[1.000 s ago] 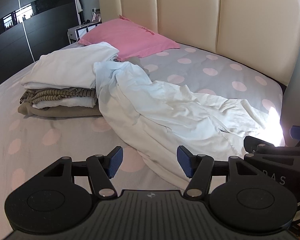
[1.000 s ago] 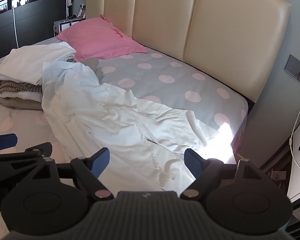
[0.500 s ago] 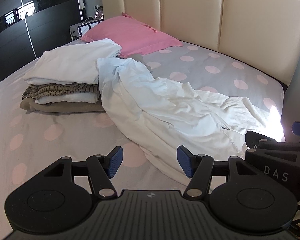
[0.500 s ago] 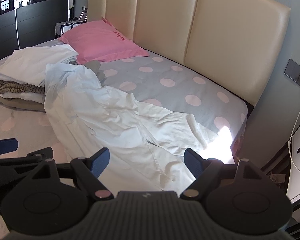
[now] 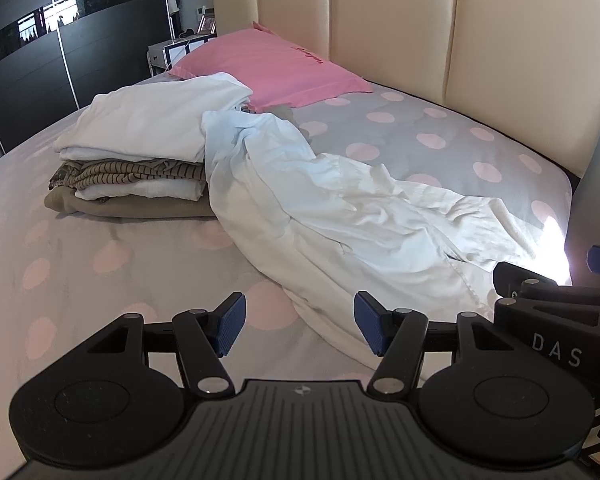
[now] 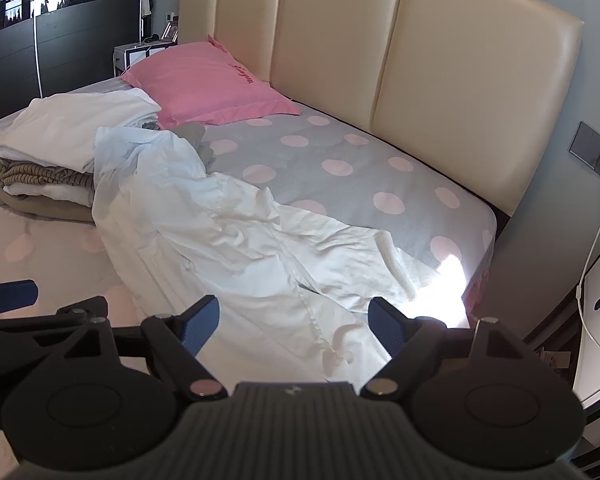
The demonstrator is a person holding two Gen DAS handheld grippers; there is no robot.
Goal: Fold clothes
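On the left of the bed [image 5: 440, 152] you see the stack of folded clothes [image 5: 140, 160], with a white piece on top, a striped one under it and a beige one at the bottom. Just beside the stack, and leaning on its right side, starts the white shirt [image 5: 340, 216], still crumpled and unfolded. Its long axis goes diagonally, from the far left near the pink pillow [image 5: 272, 68] toward the near right corner of the bed.

Your left tongs [image 5: 296, 328] are open and hold nothing; the near edge of the shirt lies just in front of them, a little to the right. Your right tongs [image 6: 296, 320] are open and empty too, and the near end of the shirt [image 6: 284, 280], with its front opening, lies directly between and ahead of the fingers. So I think the right hand is nearer to this end, and the left hand must reach to the far left for the other end.
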